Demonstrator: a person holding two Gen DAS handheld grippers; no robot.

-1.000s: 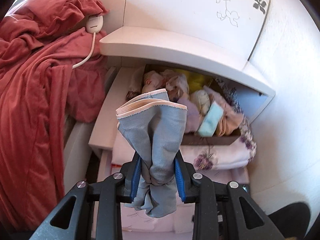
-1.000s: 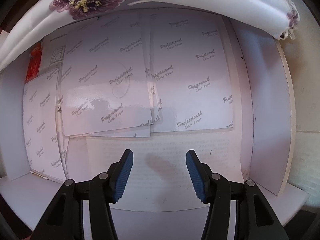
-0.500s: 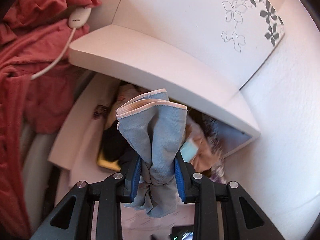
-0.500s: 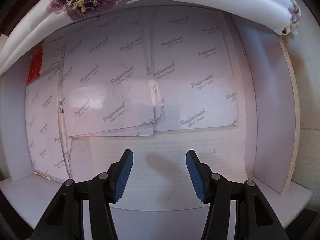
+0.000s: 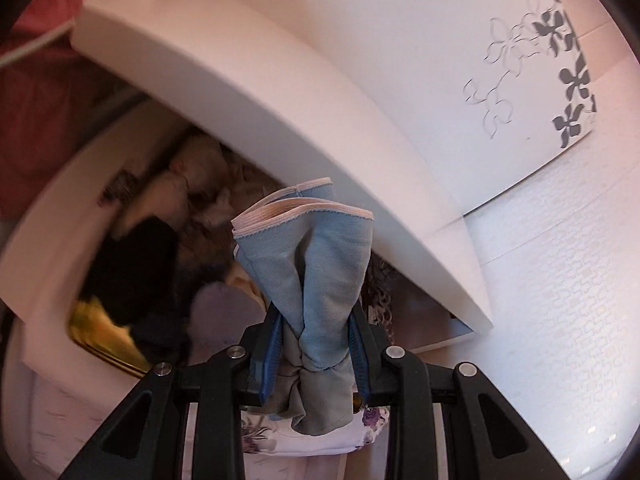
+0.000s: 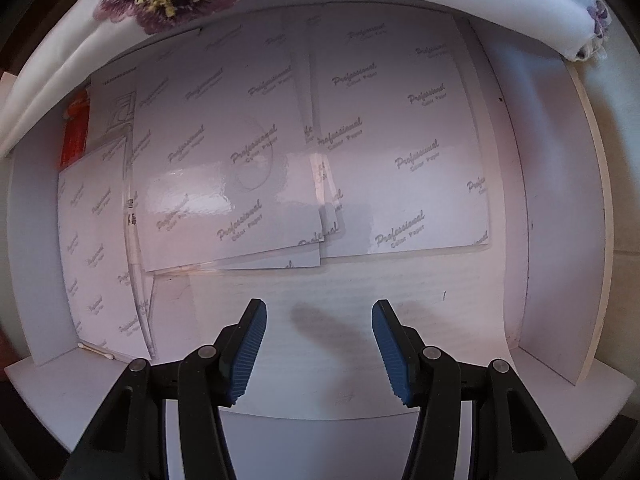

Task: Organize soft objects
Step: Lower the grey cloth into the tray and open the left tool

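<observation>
The left gripper (image 5: 314, 354) pinches a bunched blue cloth (image 5: 316, 272) just before the drawer (image 5: 44, 248) of soft items, apparently to stow it; the right gripper (image 6: 319, 352), spread and empty, hangs over paper sheets (image 6: 396, 148).

Two forward-facing wrist views, close-up

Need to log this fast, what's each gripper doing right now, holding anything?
Left gripper: closed on the blue cloth.
Right gripper: open, empty, above the drawer.
</observation>
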